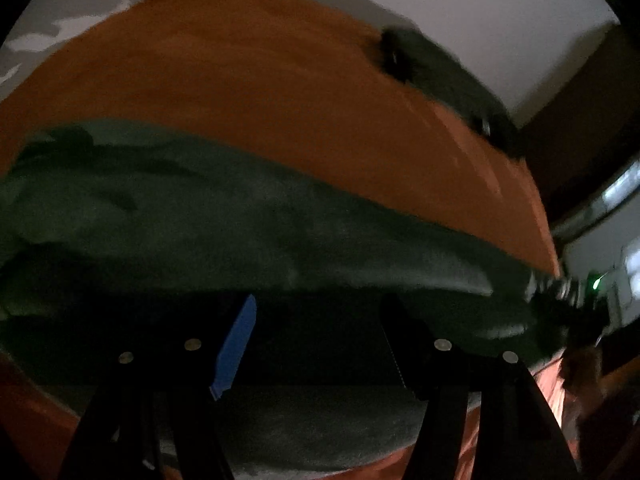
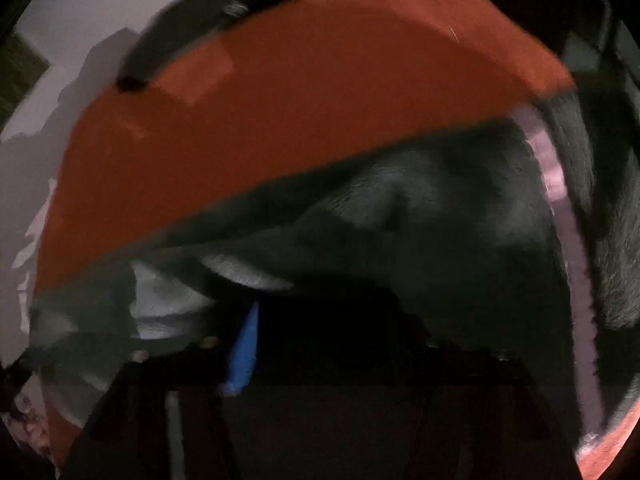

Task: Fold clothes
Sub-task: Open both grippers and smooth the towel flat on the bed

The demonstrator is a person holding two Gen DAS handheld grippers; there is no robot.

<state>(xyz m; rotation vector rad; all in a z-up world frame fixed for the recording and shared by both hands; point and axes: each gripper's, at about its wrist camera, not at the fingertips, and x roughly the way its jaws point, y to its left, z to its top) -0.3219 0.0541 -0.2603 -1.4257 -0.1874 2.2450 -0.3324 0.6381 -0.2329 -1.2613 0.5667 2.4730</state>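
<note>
Evidently, each line below is running from the left side across to the right.

Left gripper point(image 1: 320, 344): it is hanging low over the dark green garment point(image 1: 240, 216), jaws standing apart with cloth lying between and under them; no pinch is showing, so I am reading them as released.
Dark green garment: it is lying spread on the orange surface point(image 1: 256, 80), bunched into soft ridges near the left jaws, probably so that an edge is offering itself for a grip.
Orange surface: it is carrying the cloth; whether it is a bed or a worktop, the views are not settling.
Far edge: a second dark cloth point(image 1: 448, 76) is lying at the surface's far rim, well apart from the work.
Right gripper point(image 2: 320, 320): it is pressing close into the same garment point(image 2: 440, 216), and its jaws are sinking in shadow and blur; I cannot tell whether they are clenching cloth.
Fold stage: the blur is leaving it open.
</note>
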